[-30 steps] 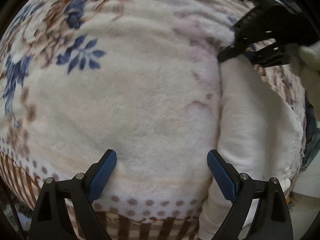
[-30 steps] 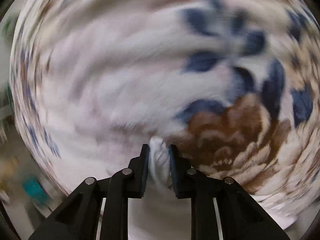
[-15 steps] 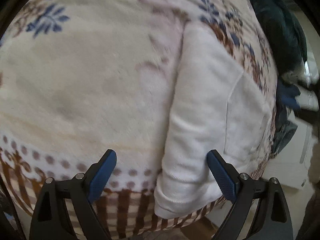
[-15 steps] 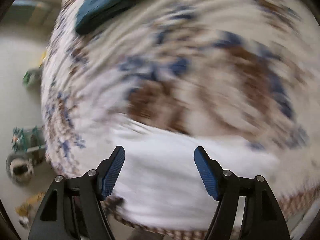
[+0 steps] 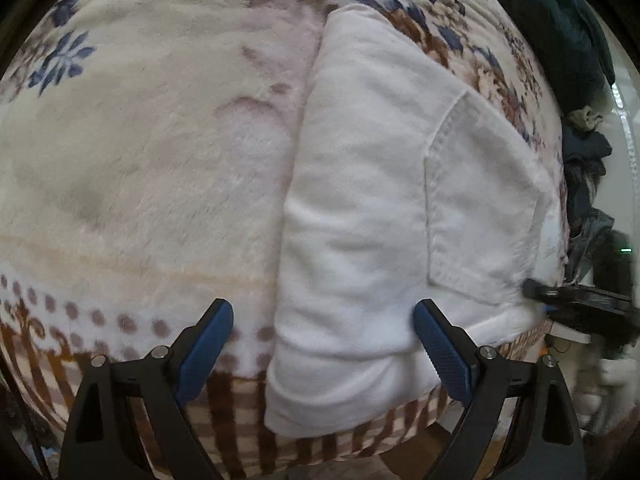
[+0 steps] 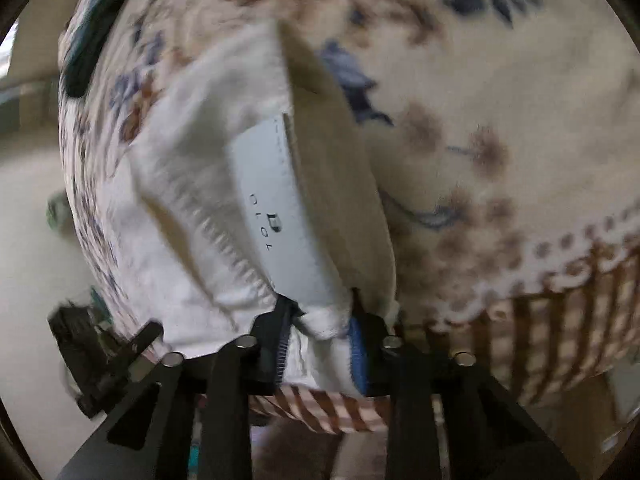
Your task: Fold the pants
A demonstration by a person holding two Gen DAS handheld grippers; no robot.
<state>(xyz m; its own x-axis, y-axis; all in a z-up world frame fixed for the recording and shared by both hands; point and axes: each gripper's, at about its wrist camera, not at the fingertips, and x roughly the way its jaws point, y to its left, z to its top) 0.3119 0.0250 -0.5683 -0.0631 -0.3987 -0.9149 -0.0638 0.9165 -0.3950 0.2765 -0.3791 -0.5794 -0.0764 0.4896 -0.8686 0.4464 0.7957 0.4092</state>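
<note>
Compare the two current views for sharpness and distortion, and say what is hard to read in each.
Left wrist view: sharp, with the pocket stitching on the white pants crisp; fisheye bulges the floral blanket, and the right gripper sits small at the rim. Right wrist view: motion-smeared, blanket flowers streaked, the waistband label's lettering only partly legible, corners dark.
</note>
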